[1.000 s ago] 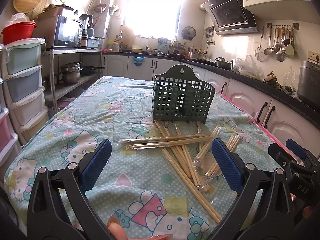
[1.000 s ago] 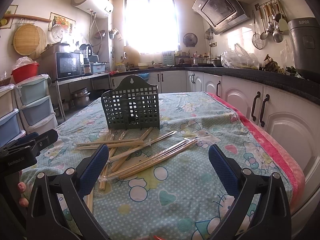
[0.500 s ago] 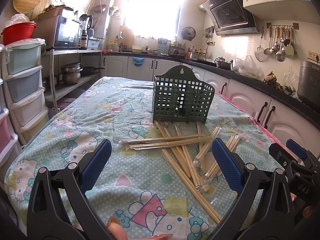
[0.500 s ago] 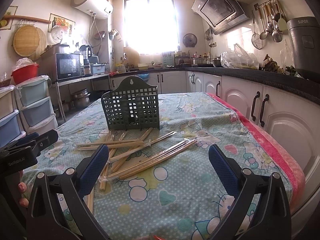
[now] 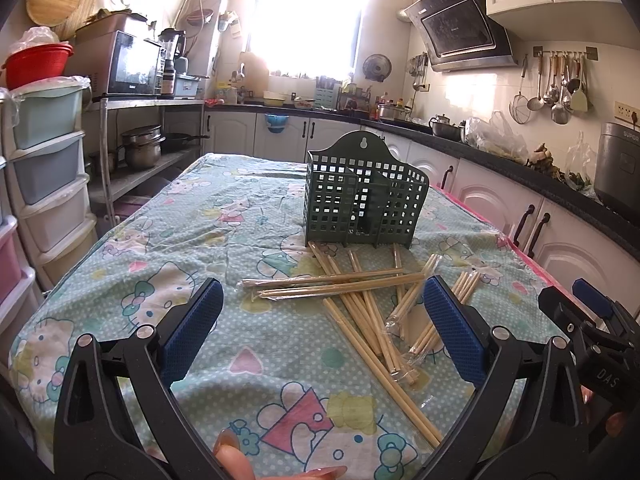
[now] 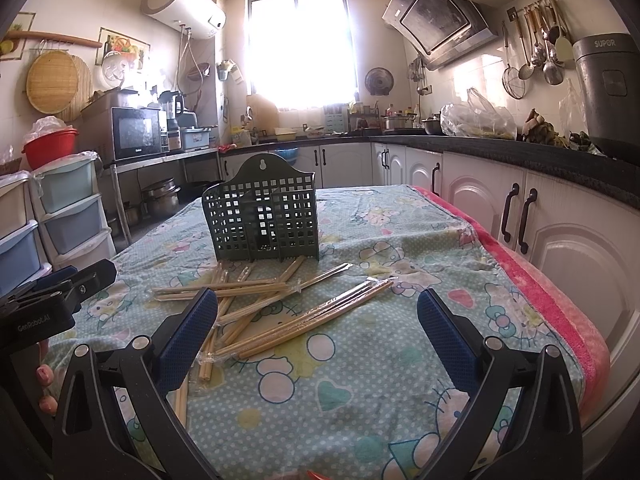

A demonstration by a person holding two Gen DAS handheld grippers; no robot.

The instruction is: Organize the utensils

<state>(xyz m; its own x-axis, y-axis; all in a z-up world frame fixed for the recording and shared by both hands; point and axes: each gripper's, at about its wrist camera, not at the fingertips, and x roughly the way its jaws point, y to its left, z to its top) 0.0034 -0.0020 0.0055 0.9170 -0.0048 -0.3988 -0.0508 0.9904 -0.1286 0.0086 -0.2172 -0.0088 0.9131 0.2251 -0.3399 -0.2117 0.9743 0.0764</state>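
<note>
A dark green perforated utensil holder (image 5: pixel 365 199) (image 6: pixel 265 219) stands upright in the middle of the table. In front of it lie several pairs of wooden chopsticks (image 5: pixel 360 300) (image 6: pixel 280 304), some in clear plastic sleeves, crossed in a loose pile. My left gripper (image 5: pixel 324 328) hovers open above the near side of the table, nothing between its blue pads. My right gripper (image 6: pixel 318 332) is open too, low over the near end of the pile. Each gripper shows at the edge of the other's view.
The table wears a light green cartoon-print cloth (image 5: pixel 180 248) with a pink edge (image 6: pixel 560 304) on the right. White cabinets and a dark counter (image 6: pixel 520 148) run along the right. Plastic drawer units (image 5: pixel 44 184) and a metal shelf with pots (image 5: pixel 140 152) stand left.
</note>
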